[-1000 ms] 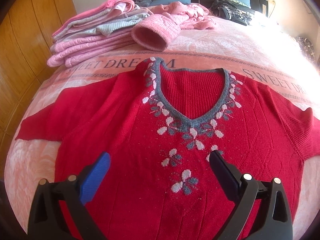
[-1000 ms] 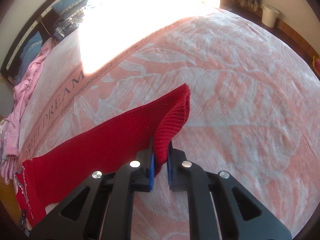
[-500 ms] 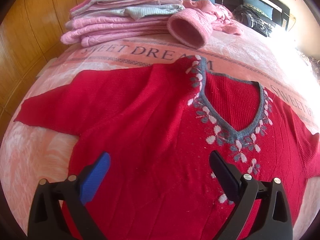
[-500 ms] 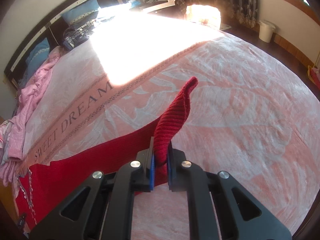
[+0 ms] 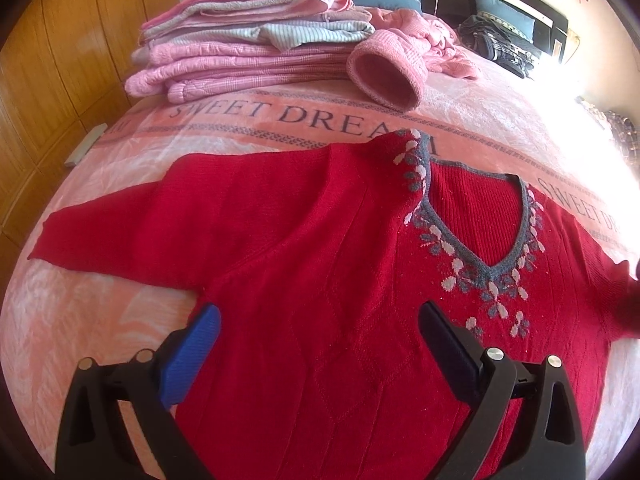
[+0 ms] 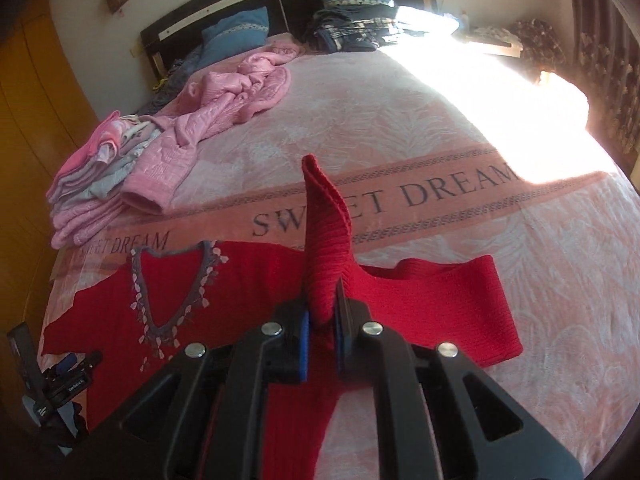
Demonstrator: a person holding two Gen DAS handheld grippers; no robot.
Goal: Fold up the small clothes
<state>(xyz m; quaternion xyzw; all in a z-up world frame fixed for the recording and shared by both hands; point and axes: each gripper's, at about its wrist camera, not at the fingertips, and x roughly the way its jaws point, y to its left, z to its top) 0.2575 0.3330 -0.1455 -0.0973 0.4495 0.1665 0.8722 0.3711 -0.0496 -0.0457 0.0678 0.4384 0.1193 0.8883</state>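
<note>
A red knitted sweater [image 5: 312, 240] with a grey V-neck and white flower pattern lies face up on the pink bedspread [image 5: 80, 312]. Its left sleeve [image 5: 112, 228] stretches flat toward the left. My left gripper [image 5: 316, 336] hovers open over the sweater's left flank, holding nothing. In the right wrist view the sweater [image 6: 240, 280] lies spread, and my right gripper [image 6: 322, 320] is shut on the cuff of the right sleeve [image 6: 324, 240], which stands up from the jaws. The rest of that sleeve [image 6: 448, 300] lies doubled on the bed to the right.
A stack of folded pink and striped clothes [image 5: 240, 52] sits at the bed's far left, a loose pink garment [image 6: 240, 92] beside it. Blue pillows [image 6: 236, 36] and dark clothes [image 6: 352, 28] lie by the headboard. A wooden wardrobe [image 5: 52, 60] borders the left.
My right gripper lifted the sleeve cuff and carried it left, toward the sweater body. The left gripper shifted left across the sweater, staying open.
</note>
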